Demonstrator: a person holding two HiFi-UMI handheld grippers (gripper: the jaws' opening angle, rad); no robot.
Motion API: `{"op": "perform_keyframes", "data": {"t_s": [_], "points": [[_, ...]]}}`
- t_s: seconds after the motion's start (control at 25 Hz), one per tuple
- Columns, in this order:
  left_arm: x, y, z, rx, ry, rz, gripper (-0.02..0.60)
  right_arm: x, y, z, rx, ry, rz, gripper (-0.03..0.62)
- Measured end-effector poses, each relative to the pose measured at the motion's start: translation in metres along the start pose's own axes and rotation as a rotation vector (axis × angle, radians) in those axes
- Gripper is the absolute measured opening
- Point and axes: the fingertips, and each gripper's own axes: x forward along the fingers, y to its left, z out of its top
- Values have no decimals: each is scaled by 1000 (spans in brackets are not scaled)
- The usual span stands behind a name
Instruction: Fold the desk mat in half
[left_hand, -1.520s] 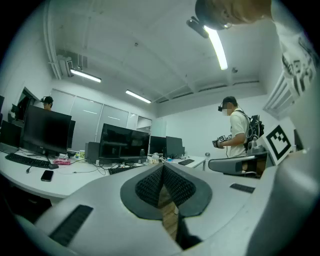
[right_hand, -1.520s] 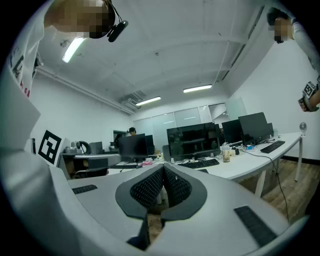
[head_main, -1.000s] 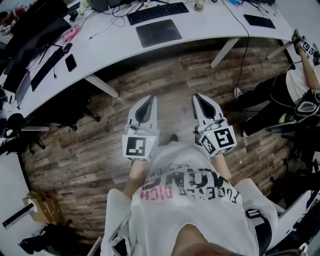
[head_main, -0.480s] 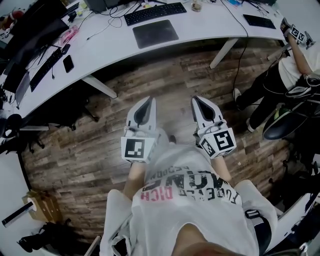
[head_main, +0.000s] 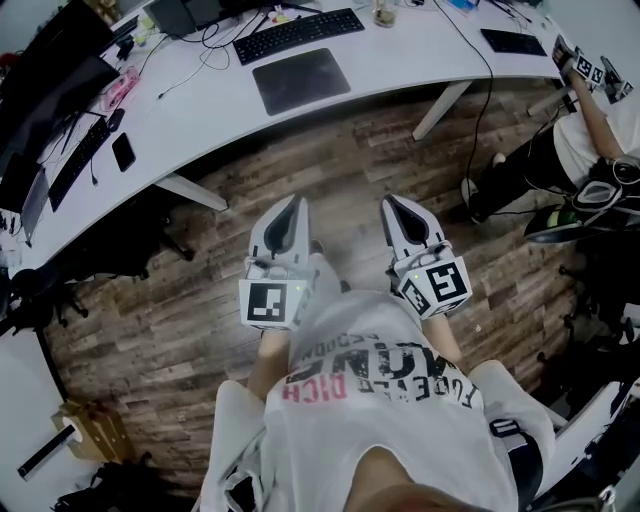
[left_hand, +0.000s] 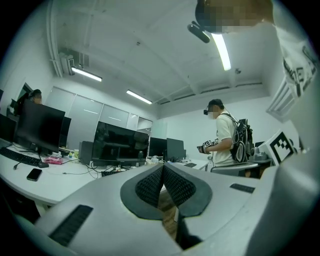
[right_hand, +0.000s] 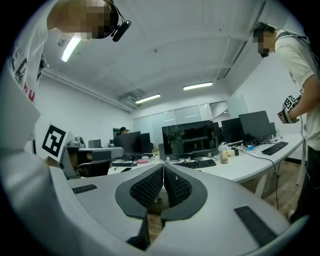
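Note:
The dark grey desk mat (head_main: 301, 80) lies flat on the white curved desk (head_main: 220, 110), in front of a black keyboard (head_main: 297, 33). My left gripper (head_main: 293, 205) and right gripper (head_main: 394, 206) are held side by side over the wooden floor, well short of the desk and pointing level toward it. Both are shut with nothing between the pads. In the left gripper view the jaws (left_hand: 163, 170) meet tip to tip; in the right gripper view the jaws (right_hand: 163, 170) do the same.
Monitors (head_main: 50, 60), a second keyboard (head_main: 75, 160) and a phone (head_main: 124, 151) sit on the desk's left part. The desk's white legs (head_main: 190, 190) (head_main: 440, 107) stand on the floor. Another person with grippers (head_main: 590, 120) is at the right by an office chair (head_main: 590, 215).
I have moved closer to the desk: the desk and mat have slid down and left in the head view. Both grippers stay shut and side by side. The person at the right shifted.

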Motion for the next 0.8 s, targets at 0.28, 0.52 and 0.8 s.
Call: {"op": "perform_keyframes", "data": {"t_s": [0.28, 0.52, 0.8], "points": [[50, 63, 14, -3, 1, 16, 0, 74, -12, 23, -14, -6, 1, 0], [81, 111, 13, -6, 17, 5, 0, 127, -15, 26, -6, -8, -23, 0], [100, 143, 4, -24, 49, -5, 0, 159, -19, 22, 6, 7, -50, 0]]}}
